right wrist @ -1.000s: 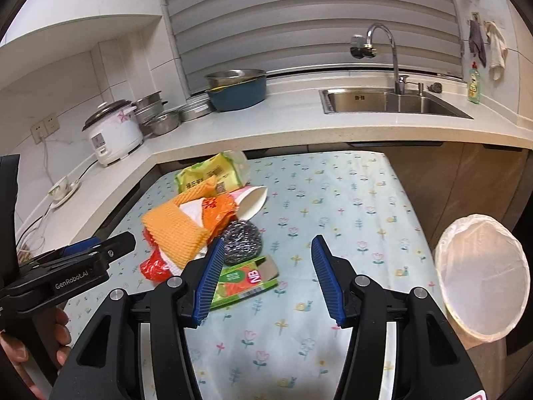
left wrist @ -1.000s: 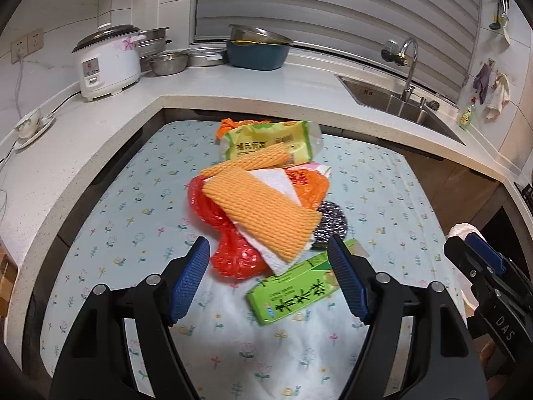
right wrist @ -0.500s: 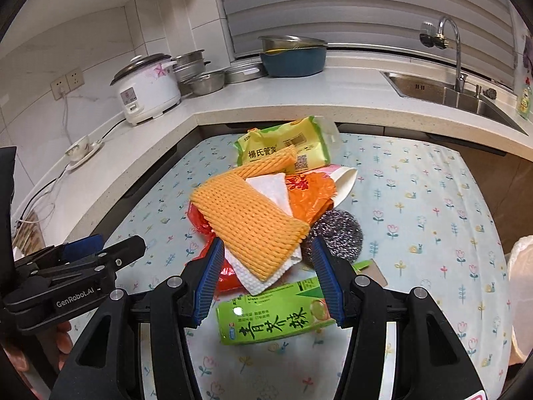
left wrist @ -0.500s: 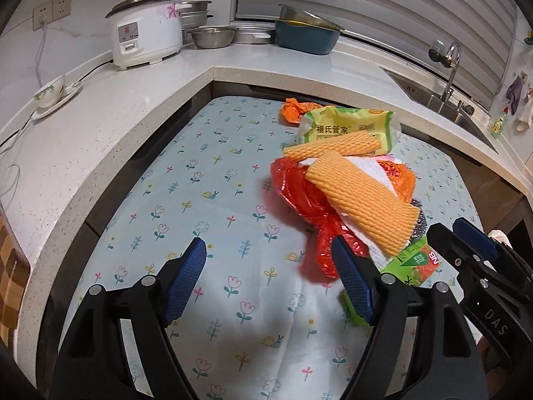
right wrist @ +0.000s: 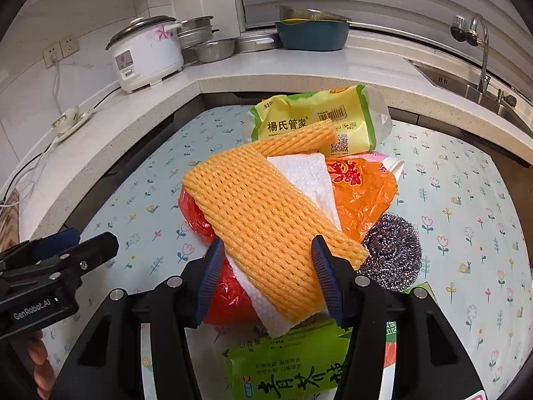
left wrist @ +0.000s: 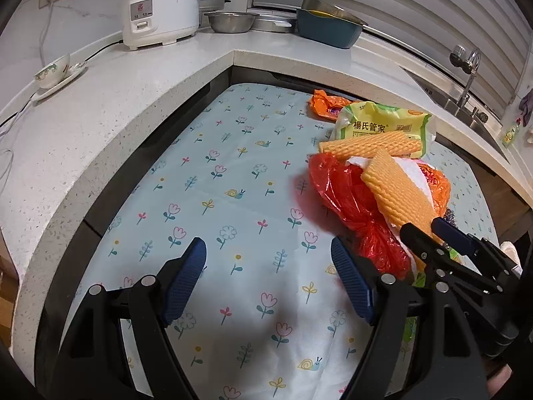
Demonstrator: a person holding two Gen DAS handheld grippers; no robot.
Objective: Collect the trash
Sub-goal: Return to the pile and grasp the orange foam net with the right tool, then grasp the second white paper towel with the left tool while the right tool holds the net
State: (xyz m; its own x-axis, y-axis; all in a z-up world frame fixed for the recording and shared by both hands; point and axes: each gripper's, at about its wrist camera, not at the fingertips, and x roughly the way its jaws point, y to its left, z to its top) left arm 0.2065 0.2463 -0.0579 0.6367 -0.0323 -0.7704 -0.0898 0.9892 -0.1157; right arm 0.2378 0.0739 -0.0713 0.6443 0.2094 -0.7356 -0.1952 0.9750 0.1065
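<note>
A trash pile lies on the flowered tablecloth [left wrist: 213,220]. On top is an orange foam net [right wrist: 266,220] over a white paper towel [right wrist: 306,173] and a red plastic bag [right wrist: 193,210]. Around them lie an orange bag [right wrist: 359,193], a steel scourer [right wrist: 389,253], a green tea carton [right wrist: 293,366] and a yellow-green packet [right wrist: 316,120]. My right gripper [right wrist: 266,273] is open, its jaws on either side of the foam net's near end. My left gripper [left wrist: 266,283] is open and empty over bare cloth left of the pile [left wrist: 366,200].
A white counter [left wrist: 100,106] wraps the table's left and far sides. On it stand a rice cooker [left wrist: 160,6], steel bowls [left wrist: 230,21], a blue basin [left wrist: 329,30] and a small cup on a saucer [left wrist: 53,73]. A sink with tap [right wrist: 479,50] is at far right.
My right gripper has moved forward and down onto the pile, so its jaws now flank the foam net. My left gripper has swung left, away from the pile.
</note>
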